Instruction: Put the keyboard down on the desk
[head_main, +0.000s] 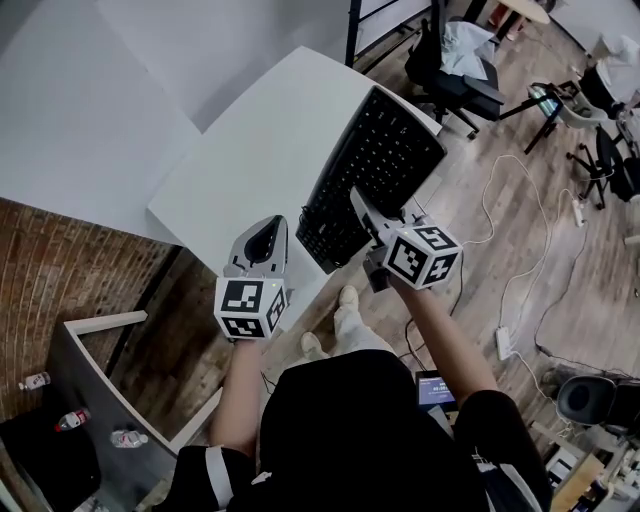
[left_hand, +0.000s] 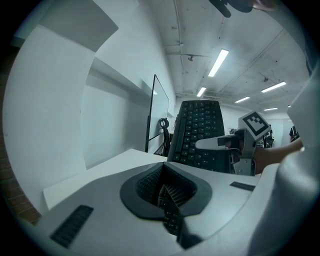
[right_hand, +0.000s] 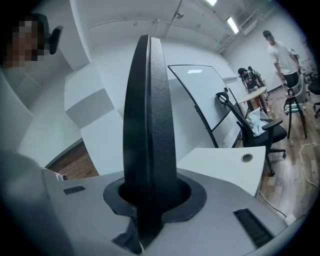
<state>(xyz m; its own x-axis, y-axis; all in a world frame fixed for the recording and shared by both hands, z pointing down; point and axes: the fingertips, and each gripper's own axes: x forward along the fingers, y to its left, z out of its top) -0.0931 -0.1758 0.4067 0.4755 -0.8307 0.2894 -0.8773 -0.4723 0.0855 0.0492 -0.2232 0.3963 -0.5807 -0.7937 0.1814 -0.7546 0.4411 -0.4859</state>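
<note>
1. Two grippers show; the left gripper (head_main: 262, 240), nearest, has its jaws pressed together on nothing.
2. The right gripper (head_main: 362, 208) clamps the keyboard (head_main: 378, 170) by its near end, tilted over the desk (head_main: 250, 150) edge.
3. Lowering step, I judge: level it, settle it flat, then release.

I see 1 white desk (head_main: 240, 160) with 1 round cable hole (right_hand: 246, 158) in its top near a corner. The wood floor (head_main: 520, 260) right of the desk carries 1 white cable (head_main: 484, 210) and 1 power strip (head_main: 503, 343). 1 black office chair (head_main: 455, 75) stands just past the desk's far corner. Left of the desk's near end, 3 bottles (head_main: 72, 419) lie on a low grey-and-dark surface (head_main: 90, 380); I can't tell what it is.
</note>
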